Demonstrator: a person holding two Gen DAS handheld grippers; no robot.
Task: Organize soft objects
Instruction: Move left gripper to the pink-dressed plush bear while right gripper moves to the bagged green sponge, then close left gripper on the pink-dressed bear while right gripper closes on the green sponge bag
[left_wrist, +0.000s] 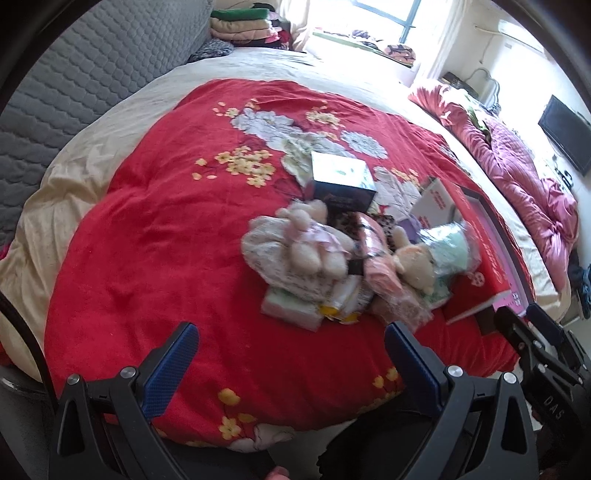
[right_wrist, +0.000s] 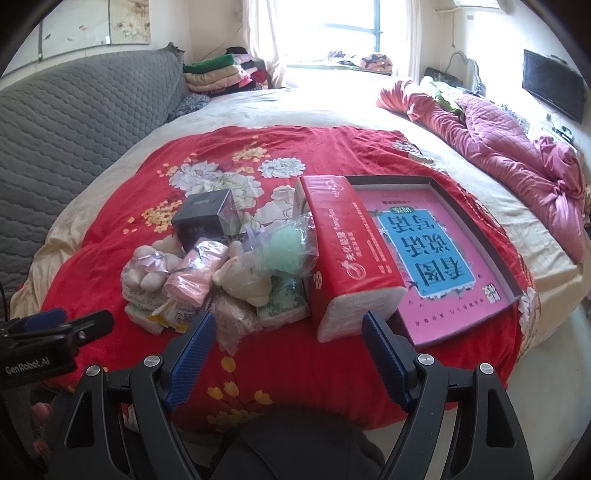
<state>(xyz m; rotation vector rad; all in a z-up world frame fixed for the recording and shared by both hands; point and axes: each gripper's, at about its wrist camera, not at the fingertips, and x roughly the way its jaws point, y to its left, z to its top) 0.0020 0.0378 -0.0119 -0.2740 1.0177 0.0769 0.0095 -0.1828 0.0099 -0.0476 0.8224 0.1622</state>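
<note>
Both grippers empty, jaws spread wide, hovering low in frame over the near edge of the bed (right_wrist: 110, 184). Right gripper (right_wrist: 288, 354): soft pile (right_wrist: 207, 280) lies just ahead and left of centre, the red pack (right_wrist: 351, 266) ahead-right, long axis running away from the fingers. Left gripper (left_wrist: 291, 365): pile (left_wrist: 332, 266) ahead and right of centre. Right gripper looks nearer. Farther: tray (right_wrist: 513, 258) right, dark box (right_wrist: 207, 218) behind pile.

A home bedroom: bed (right_wrist: 332, 107), folded blankets (right_wrist: 214, 75), window (right_wrist: 347, 26).
</note>
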